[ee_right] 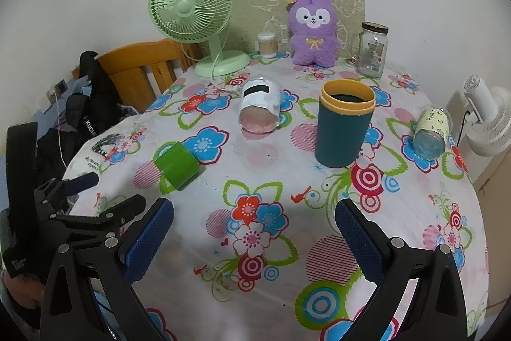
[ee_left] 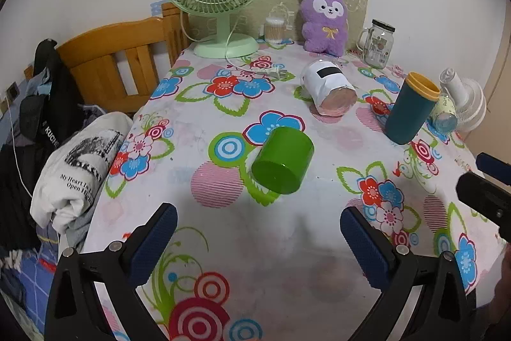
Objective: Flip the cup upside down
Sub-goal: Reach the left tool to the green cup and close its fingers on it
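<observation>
Sideways on the floral tablecloth (ee_left: 287, 261) lies the green cup (ee_left: 282, 163), base toward the left gripper (ee_left: 258, 222), whose jaws gape wide and empty just short of it. Likewise wide and empty, the right gripper (ee_right: 254, 219) hovers before the upright teal tumbler (ee_right: 345, 123).

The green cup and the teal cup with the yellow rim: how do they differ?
The green cup lies on its side on the flowered tablecloth; the teal cup stands upright, mouth up. The green cup is one plain colour and looks shorter; the teal cup is taller and has a yellow rim band. The green cup lies before the left tongs, the teal one before the right tongs. Neither is gripped.
</observation>
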The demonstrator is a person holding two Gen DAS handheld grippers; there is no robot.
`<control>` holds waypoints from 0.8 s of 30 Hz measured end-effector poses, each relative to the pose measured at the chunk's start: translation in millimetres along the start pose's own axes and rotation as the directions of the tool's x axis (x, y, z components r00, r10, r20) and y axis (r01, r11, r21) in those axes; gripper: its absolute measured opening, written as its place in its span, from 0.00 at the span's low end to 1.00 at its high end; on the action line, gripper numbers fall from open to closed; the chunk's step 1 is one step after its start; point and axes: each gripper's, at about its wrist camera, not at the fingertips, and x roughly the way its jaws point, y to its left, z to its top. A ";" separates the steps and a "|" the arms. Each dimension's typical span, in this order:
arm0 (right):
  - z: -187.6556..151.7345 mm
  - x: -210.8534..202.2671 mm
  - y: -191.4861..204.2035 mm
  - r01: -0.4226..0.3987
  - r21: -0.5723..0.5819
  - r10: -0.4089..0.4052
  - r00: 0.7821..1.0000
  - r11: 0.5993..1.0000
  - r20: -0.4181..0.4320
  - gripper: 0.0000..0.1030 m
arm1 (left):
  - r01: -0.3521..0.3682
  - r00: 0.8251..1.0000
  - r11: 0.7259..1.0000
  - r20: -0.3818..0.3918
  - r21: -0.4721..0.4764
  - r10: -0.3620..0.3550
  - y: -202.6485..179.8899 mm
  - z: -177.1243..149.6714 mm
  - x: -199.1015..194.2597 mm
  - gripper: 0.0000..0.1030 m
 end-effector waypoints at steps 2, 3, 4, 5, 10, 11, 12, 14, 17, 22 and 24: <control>0.0 0.3 -1.1 0.008 0.003 -0.008 1.000 1.000 0.001 0.99 | 0.002 1.000 1.000 -0.002 0.011 -0.002 1.1 3.2 4.1 1.00; 0.0 0.5 -2.7 0.015 0.006 -0.015 1.000 1.000 0.001 0.99 | 0.003 1.000 1.000 -0.003 0.018 -0.003 1.3 4.8 6.3 1.00; -0.1 1.1 -3.6 0.021 0.010 -0.021 1.000 1.000 0.000 0.99 | 0.004 1.000 1.000 -0.002 0.026 -0.004 1.4 6.1 8.4 1.00; -0.8 2.1 -4.9 0.027 0.015 -0.027 1.000 1.000 -0.003 0.99 | 0.008 1.000 0.999 -0.002 0.036 -0.008 1.3 7.3 10.4 1.00; -3.3 7.7 -7.3 0.053 0.032 -0.052 0.998 0.998 -0.016 0.99 | 0.051 0.999 0.994 -0.015 0.093 -0.050 0.8 12.4 25.1 1.00; -3.5 8.5 -7.0 0.057 0.033 -0.057 0.998 0.998 -0.019 0.99 | 0.062 0.998 0.993 -0.022 0.102 -0.060 0.1 13.6 29.6 1.00; -3.5 9.3 -6.7 0.061 0.033 -0.060 0.998 0.998 -0.020 0.99 | 0.072 0.997 0.991 -0.032 0.110 -0.069 -0.2 14.9 34.5 1.00; -3.2 10.6 -6.0 0.071 0.033 -0.070 0.997 0.997 -0.023 0.99 | 0.096 0.995 0.988 -0.044 0.120 -0.091 -0.2 16.9 42.5 1.00; -2.6 12.9 -5.4 0.080 0.033 -0.079 0.997 0.996 -0.026 0.99 | 0.104 0.994 0.986 -0.059 0.133 -0.097 -0.4 21.9 56.8 1.00; -1.5 16.8 -4.5 0.091 0.028 -0.090 0.995 0.995 -0.035 0.99 | 0.097 0.994 0.983 -0.073 0.158 -0.086 3.4 27.3 73.7 1.00; -0.9 18.6 -5.0 0.090 0.030 -0.089 0.995 0.995 -0.038 0.99 | 0.108 0.992 0.982 -0.078 0.154 -0.097 5.5 27.3 76.1 0.96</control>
